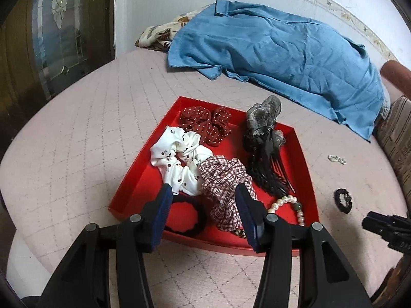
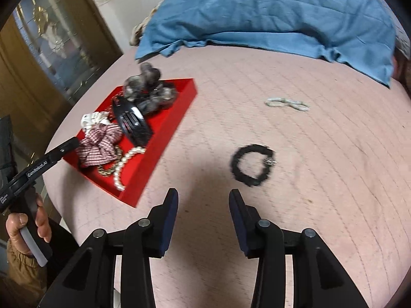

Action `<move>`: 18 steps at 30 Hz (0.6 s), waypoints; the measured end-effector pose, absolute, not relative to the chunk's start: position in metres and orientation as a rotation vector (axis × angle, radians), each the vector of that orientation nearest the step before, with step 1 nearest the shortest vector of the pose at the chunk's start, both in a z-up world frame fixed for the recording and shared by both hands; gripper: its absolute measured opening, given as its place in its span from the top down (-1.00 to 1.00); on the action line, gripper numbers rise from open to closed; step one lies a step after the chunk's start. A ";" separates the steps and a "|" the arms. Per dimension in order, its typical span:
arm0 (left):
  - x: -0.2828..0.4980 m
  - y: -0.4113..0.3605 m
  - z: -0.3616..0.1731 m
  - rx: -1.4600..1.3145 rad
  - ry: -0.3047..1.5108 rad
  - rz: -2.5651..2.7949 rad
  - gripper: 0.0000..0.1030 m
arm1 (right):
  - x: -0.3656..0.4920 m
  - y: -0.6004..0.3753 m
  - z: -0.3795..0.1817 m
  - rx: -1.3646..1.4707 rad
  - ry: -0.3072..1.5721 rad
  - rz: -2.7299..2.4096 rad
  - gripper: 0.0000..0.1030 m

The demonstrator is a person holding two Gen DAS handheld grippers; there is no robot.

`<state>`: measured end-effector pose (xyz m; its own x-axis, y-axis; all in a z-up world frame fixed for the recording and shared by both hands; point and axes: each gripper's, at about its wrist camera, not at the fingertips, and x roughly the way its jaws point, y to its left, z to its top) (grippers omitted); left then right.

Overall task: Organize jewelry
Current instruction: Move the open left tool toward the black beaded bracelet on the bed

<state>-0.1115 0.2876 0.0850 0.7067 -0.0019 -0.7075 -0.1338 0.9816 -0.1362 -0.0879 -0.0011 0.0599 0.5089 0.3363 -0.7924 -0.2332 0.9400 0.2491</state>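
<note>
Left-wrist view is taking in a pink quilted bed surface, with a rumpled blue cloth lying along its far side by the wall. Nearer, a shallow red square tray is sitting on the quilt, holding a white printed scrunchie, a red-and-white plaid scrunchie, a dark red dotted scrunchie, a grey gauzy hair bow on a black comb clip, a black hair tie and a pearl bead bracelet. The left gripper is hovering over the tray's near edge, jaws spread, nothing pinched. In the right-wrist view the right gripper is hanging over bare quilt, jaws likewise apart and empty. Just beyond it a small black frilled hair tie with a metal charm is lying outside the tray, and farther off a pale beaded bracelet.
</note>
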 end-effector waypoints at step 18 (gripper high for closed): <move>-0.121 0.270 0.084 -0.088 0.793 0.090 -0.09 | -0.096 -0.027 0.051 0.120 0.963 0.273 -0.04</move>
<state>-0.1209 0.2696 0.0838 0.6982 0.0477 -0.7143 -0.1142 0.9924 -0.0453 -0.0963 -0.0265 0.0514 0.5399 0.2817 -0.7932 -0.1756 0.9593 0.2212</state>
